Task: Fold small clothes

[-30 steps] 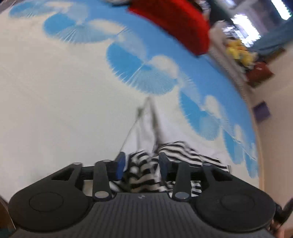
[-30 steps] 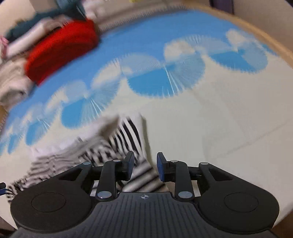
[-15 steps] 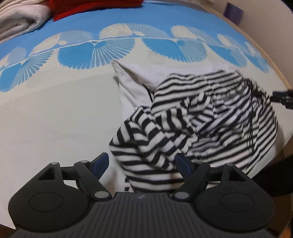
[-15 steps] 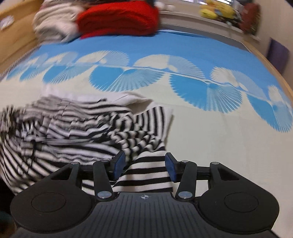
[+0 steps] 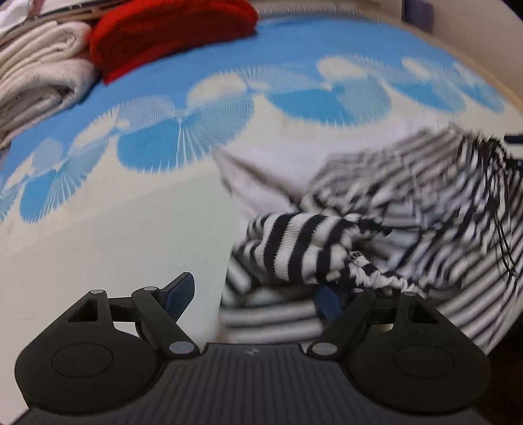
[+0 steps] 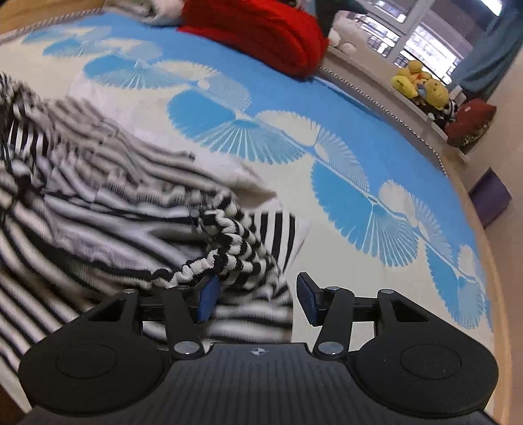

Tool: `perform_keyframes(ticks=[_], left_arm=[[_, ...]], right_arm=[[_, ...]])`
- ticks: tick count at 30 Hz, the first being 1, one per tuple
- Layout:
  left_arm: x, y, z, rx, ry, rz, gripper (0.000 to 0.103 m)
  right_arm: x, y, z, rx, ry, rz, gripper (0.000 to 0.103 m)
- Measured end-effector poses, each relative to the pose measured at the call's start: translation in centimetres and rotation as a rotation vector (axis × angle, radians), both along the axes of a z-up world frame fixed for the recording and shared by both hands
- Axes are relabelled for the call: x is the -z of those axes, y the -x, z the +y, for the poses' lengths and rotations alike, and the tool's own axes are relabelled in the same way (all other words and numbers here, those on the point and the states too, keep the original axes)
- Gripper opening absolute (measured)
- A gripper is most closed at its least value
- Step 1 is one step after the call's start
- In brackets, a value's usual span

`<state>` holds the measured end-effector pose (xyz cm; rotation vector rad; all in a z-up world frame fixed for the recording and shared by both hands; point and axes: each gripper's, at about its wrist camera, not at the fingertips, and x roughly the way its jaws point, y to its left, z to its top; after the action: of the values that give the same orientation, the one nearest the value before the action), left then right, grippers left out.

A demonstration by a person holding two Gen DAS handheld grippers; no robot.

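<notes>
A black-and-white striped garment (image 5: 385, 229) lies crumpled on the bed, on top of a white cloth (image 5: 261, 176). My left gripper (image 5: 255, 294) is open; the garment's near edge lies between its fingers and drapes over the right one. In the right wrist view the same garment (image 6: 108, 209) spreads to the left. My right gripper (image 6: 258, 300) is open, with a striped cuff (image 6: 228, 248) lying over its left finger. Neither gripper is closed on the cloth.
The bed cover (image 5: 183, 137) is cream with blue fan patterns. A red folded blanket (image 5: 163, 29) and beige folded towels (image 5: 39, 81) lie at the far side. Yellow plush toys (image 6: 421, 85) sit on a ledge beyond the bed. A purple box (image 6: 490, 196) stands off the bed's edge.
Both grippers have opened wider and let the striped garment drop onto the bed. The left view has swung left, the right view right, so the garment now sits off to the side in each.
</notes>
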<state>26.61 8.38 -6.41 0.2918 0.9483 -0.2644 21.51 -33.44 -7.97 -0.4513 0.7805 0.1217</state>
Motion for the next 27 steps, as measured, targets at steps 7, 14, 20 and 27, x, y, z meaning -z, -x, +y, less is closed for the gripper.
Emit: perform_keyframes(ticks=[7,14,20,27], left_arm=[[0.2,-4.2,-2.4,-0.032,0.028,-0.004,0.083],[0.8,-6.4,-3.5,0.048,0.044,-0.008,0.012],[-2.6,-9.1,1.1,-0.251,0.284,-0.228,0.005],[1.3,-14.3,-0.2,-0.331,0.198,-0.082,0.004]], right_arm=[[-0.2,-4.2,-1.1,0.081,-0.152,-0.009,0.055],[0.8,-7.3,-0.8,0.041,-0.195,0.011,0.011],[-3.5,-9.3,-4.0,0.211,-0.477,-0.223,0.009],[-0.4,-14.8,-4.3,0.436,-0.487,-0.11,0.009]])
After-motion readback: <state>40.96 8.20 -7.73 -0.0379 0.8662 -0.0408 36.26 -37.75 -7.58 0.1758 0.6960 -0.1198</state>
